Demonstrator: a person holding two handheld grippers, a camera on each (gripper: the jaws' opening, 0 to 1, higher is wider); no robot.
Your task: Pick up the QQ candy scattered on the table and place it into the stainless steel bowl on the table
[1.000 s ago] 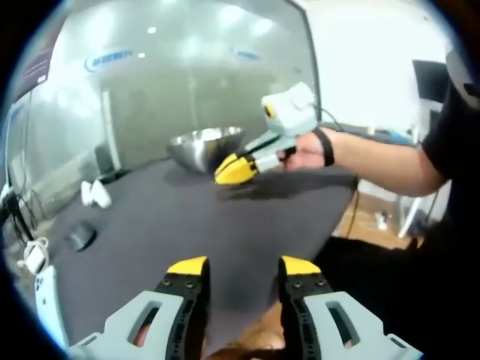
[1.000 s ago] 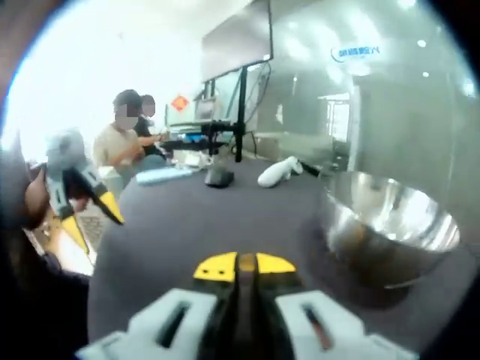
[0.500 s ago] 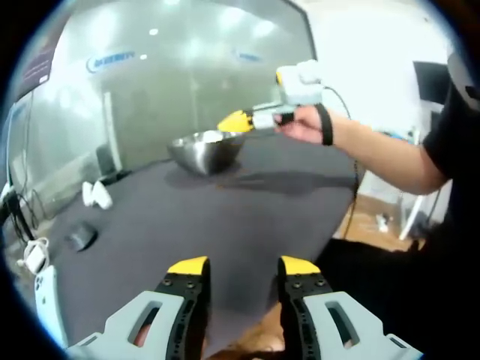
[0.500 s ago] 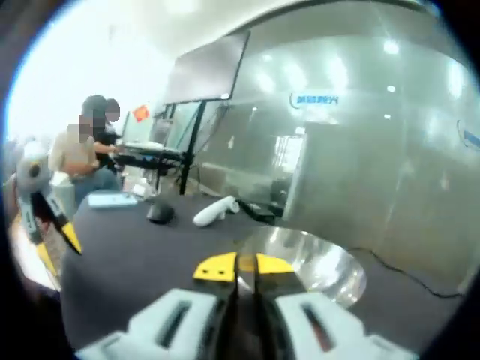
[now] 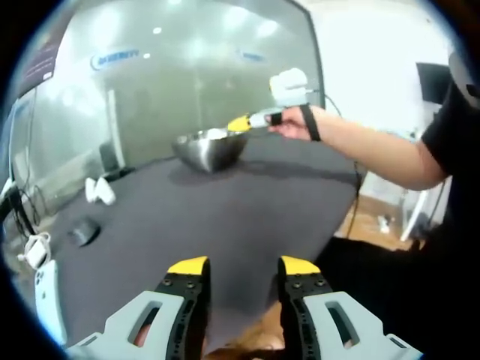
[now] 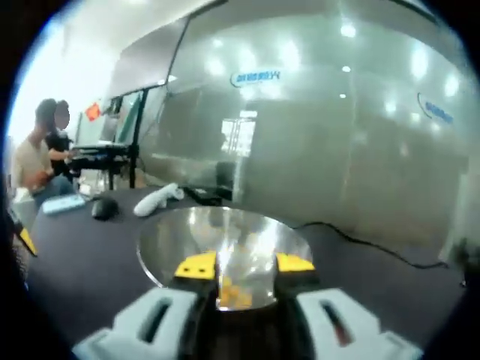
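The stainless steel bowl (image 5: 210, 148) stands on the far part of the black table (image 5: 225, 217). A person's hand holds my right gripper (image 5: 241, 123) over the bowl's right rim. In the right gripper view, my right gripper (image 6: 245, 265) is open just above the bowl (image 6: 161, 229). Orange-yellow candy pieces (image 6: 234, 294) lie inside the bowl, seen between the jaws. My left gripper (image 5: 244, 266) hangs open over the near table edge with nothing between its fingers.
A white controller (image 5: 97, 191) and a dark mouse (image 5: 82, 231) lie at the table's left side, also the controller (image 6: 157, 199) and mouse (image 6: 105, 208) beyond the bowl. A black cable (image 6: 360, 240) runs behind it. People sit at a desk (image 6: 45, 154). A glass wall is behind.
My right gripper rose from the table and moved over the bowl, then went from shut to open. The left gripper has stayed still and open.
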